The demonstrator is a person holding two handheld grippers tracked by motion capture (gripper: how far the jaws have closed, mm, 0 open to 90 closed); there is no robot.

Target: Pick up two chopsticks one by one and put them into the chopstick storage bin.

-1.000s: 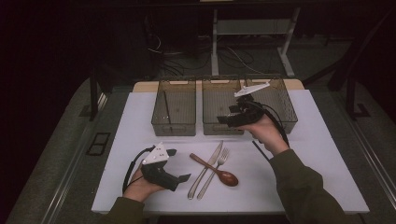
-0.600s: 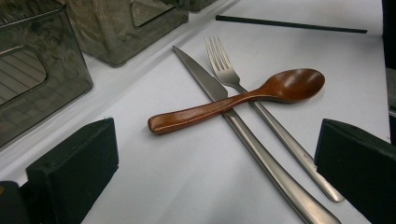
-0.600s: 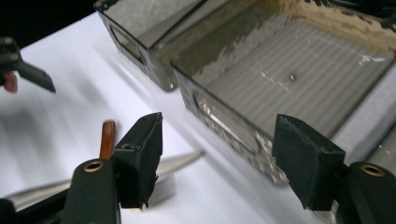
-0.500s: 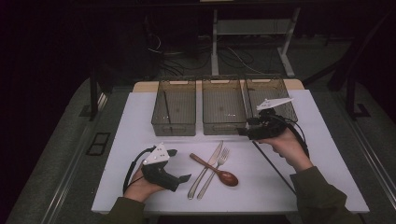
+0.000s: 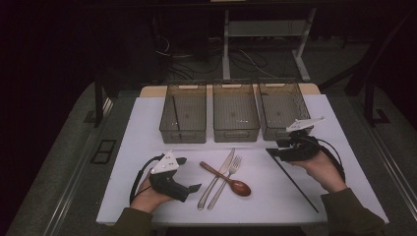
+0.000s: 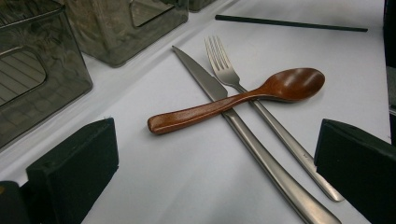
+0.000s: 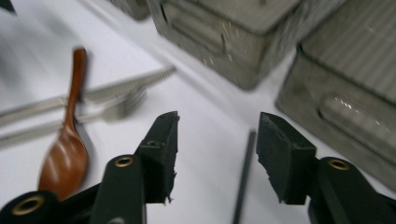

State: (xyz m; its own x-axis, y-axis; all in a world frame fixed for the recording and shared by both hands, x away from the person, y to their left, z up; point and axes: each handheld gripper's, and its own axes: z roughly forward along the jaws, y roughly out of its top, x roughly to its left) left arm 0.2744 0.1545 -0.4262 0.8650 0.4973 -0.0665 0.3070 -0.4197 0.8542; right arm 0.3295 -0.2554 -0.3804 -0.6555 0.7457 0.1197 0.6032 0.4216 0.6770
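A wooden spoon [image 5: 227, 180] lies across a steel knife [image 5: 217, 178] and fork [image 5: 226, 176] at the front middle of the white table [image 5: 147, 128]. My left gripper [image 5: 189, 173] rests just left of them, open wide, facing the spoon [image 6: 243, 95], knife [image 6: 243, 130] and fork [image 6: 261, 112]. My right gripper [image 5: 273, 151] hangs low at the right, over the near end of a thin black stick [image 5: 293, 181]. Its jaws have just been closing and stand half open. The stick [image 7: 243, 177] lies between them on the table, untouched by the pads.
Three clear smoked bins stand in a row at the back: left [image 5: 184, 114], middle [image 5: 235, 113], right [image 5: 282, 109], the left one holding a dark stick. The right gripper's cable [image 5: 334, 157] loops over the hand. The table's front edge runs close below both wrists.
The right hand has moved from above the bins down and to the right, toward the black stick on the table, and its jaws have narrowed. The left hand has stayed still.
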